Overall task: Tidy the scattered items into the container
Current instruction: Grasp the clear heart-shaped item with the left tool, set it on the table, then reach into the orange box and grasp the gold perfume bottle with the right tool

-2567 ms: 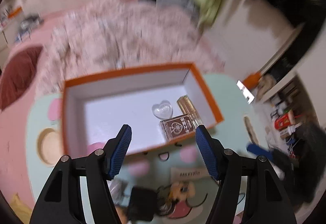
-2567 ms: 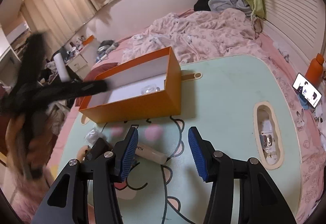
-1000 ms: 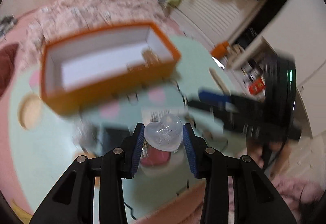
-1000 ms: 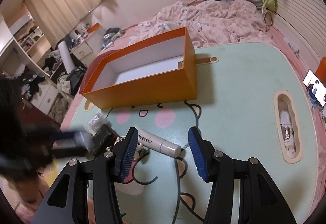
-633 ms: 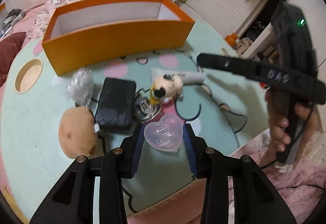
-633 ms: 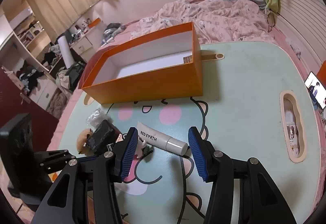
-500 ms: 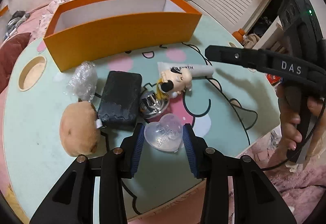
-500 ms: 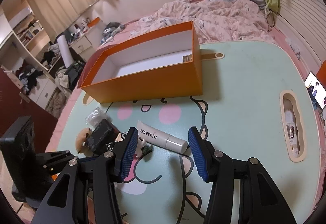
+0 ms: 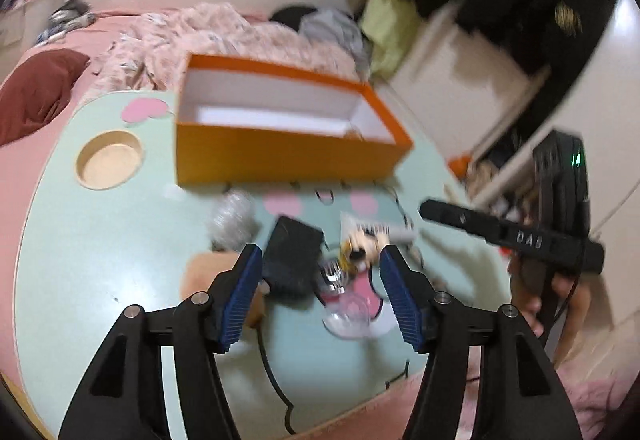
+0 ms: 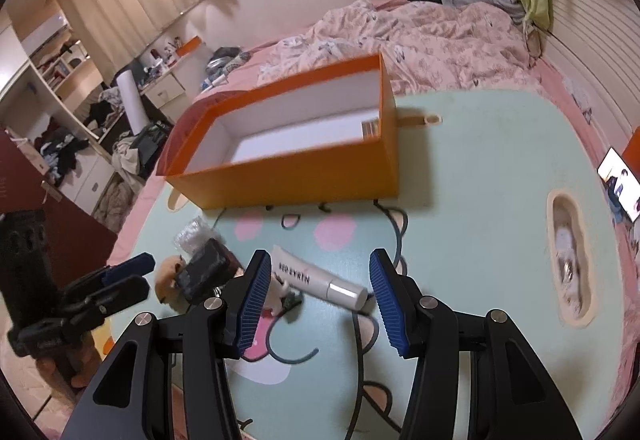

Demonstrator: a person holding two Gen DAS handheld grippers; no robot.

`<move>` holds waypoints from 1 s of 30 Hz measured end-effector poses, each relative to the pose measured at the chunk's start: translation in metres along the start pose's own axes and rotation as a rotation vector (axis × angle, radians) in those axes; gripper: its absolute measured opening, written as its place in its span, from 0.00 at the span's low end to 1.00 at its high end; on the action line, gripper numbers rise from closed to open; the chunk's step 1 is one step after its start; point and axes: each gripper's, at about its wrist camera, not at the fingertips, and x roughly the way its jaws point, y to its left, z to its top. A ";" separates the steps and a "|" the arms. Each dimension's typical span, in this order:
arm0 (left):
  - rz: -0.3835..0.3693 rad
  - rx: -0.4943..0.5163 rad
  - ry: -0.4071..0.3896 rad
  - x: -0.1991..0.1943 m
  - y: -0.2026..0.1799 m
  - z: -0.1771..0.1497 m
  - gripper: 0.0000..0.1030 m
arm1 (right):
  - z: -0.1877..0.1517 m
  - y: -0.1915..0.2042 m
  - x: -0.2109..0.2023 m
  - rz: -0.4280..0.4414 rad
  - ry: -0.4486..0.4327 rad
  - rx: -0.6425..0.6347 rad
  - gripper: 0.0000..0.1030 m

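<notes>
The orange box (image 9: 288, 156) (image 10: 288, 176) stands open at the back of the mint table. In front of it lie a white tube (image 10: 316, 280), a black pouch (image 9: 292, 256), a tan plush (image 10: 172, 272), a dog figure (image 9: 360, 244) and crinkled plastic (image 9: 234, 216). A clear heart (image 9: 352, 320) lies on the table below my left gripper (image 9: 320, 296), whose jaws are opening; the pads do not touch it. My right gripper (image 10: 316, 300) hovers open over the tube with nothing between its pads.
A round recess (image 9: 108, 160) is sunk into the table's left side. An oval recess (image 10: 568, 260) with small items is on the right. A lit phone (image 10: 620, 180) lies past the right edge. A bed with a pink quilt (image 10: 420, 40) lies behind the box.
My left gripper has let go of the clear heart, which now rests on the table, and its jaws have spread. Its view has swung toward the box. The right gripper has stayed still.
</notes>
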 end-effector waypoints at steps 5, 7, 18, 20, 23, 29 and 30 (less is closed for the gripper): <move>0.055 -0.045 -0.116 -0.015 0.021 0.002 0.60 | 0.053 0.024 -0.004 -0.123 -0.025 -0.160 0.36; 0.117 -0.034 -0.162 -0.017 0.026 -0.001 0.60 | 0.082 0.038 0.013 -0.198 0.045 -0.254 0.32; 0.095 -0.078 -0.263 -0.010 0.067 -0.014 0.60 | 0.133 0.040 0.156 -0.550 0.559 -0.463 0.16; 0.083 -0.095 -0.274 -0.012 0.071 -0.015 0.60 | 0.133 0.036 0.167 -0.581 0.607 -0.456 0.16; 0.081 -0.113 -0.261 -0.011 0.073 -0.016 0.60 | 0.131 0.027 0.175 -0.652 0.657 -0.453 0.20; 0.070 -0.099 -0.275 -0.011 0.070 -0.017 0.60 | 0.125 0.030 0.184 -0.710 0.693 -0.476 0.24; 0.068 -0.094 -0.272 -0.011 0.069 -0.017 0.60 | 0.125 0.031 0.186 -0.698 0.708 -0.458 0.30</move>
